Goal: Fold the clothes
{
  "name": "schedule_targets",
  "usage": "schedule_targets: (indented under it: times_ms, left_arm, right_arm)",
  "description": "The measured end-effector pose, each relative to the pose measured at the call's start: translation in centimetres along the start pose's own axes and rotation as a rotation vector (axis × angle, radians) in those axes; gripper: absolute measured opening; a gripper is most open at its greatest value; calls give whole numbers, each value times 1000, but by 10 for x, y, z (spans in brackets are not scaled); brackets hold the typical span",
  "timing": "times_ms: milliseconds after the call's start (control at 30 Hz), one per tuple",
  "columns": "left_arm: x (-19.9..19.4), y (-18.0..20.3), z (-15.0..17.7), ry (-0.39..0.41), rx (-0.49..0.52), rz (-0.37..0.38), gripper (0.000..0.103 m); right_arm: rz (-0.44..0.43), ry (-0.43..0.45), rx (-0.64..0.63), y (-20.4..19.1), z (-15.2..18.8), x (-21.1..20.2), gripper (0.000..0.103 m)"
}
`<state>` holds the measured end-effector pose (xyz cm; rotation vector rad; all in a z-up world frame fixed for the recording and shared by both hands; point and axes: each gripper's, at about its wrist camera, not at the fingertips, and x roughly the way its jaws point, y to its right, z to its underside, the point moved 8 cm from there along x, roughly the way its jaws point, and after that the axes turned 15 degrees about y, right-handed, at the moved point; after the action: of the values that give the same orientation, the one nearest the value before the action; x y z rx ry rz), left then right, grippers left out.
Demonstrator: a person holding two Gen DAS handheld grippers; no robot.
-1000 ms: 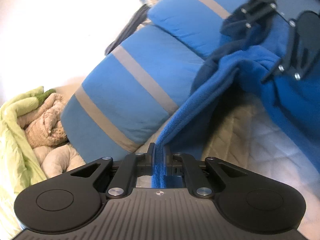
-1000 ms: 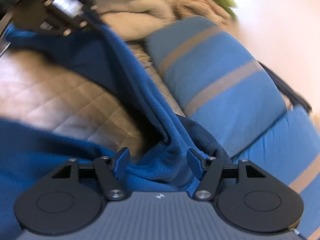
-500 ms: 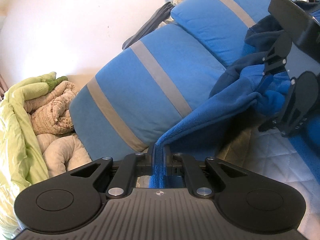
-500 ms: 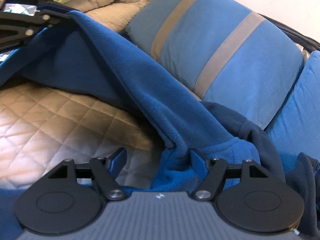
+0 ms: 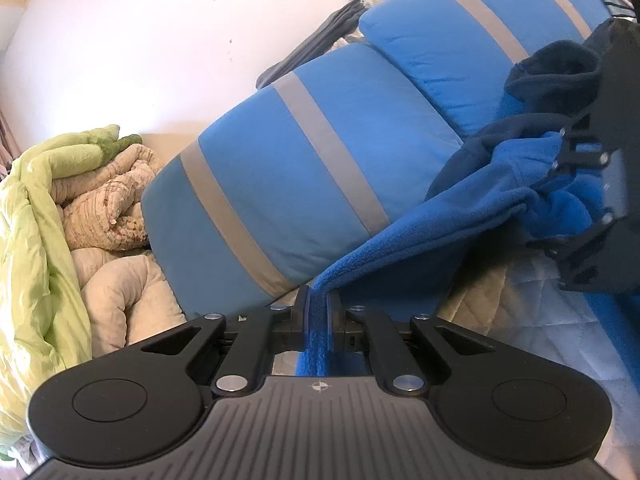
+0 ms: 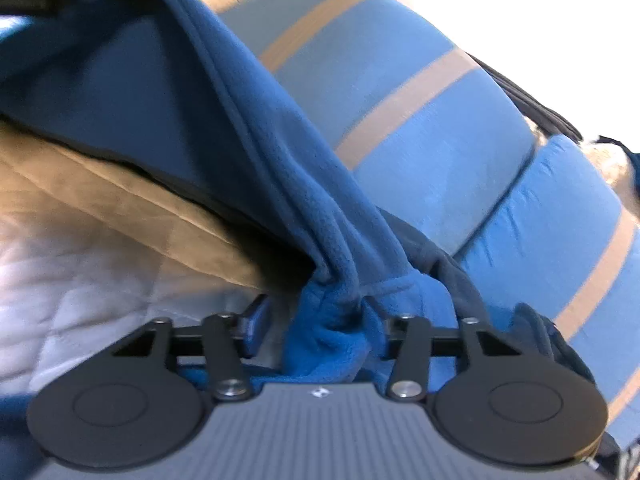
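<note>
Glaring wall, blurred right view, fisheye warp

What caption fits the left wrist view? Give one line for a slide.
Left gripper pinches the blue fleece garment edge, stretched toward the right gripper, before striped blue pillows.

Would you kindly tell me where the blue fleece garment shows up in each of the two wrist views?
Left wrist view: the blue fleece garment runs from the shut left tongs at bottom centre up to the right edge.
Right wrist view: it sweeps from upper left down to the open right tongs, bunched between them.
Shared landmark: the blue pillow with grey stripes behind the garment.
</note>
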<state>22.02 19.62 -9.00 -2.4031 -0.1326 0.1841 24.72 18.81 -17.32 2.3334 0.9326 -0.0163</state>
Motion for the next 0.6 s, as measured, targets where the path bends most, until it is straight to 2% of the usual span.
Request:
schedule_targets:
  times_ms: [100,167,233,300,500,600]
  left_arm:
    - [-7,9,5,-5,18,29,4]
    - [-12,15,9,-8,31,49,4]
    - [-17,21,12,-11,43,69,4]
    - [-21,26,16,-14,55,88,4]
    - [-36,45,26,-25,92,152,4]
    - [-44,64,31,-48,113,223,4]
  right_arm:
    - [68,-34,-48,-5,1,10,51]
    - [76,-44,-77,-5,2,16,27]
    - [56,-33,-110,-5,2,12,21]
    - [25,-12,-154,-3,2,6,19]
    - [-140,45,-279,19,9,-15,18]
    - [-227,55,-338,30,10,-22,18]
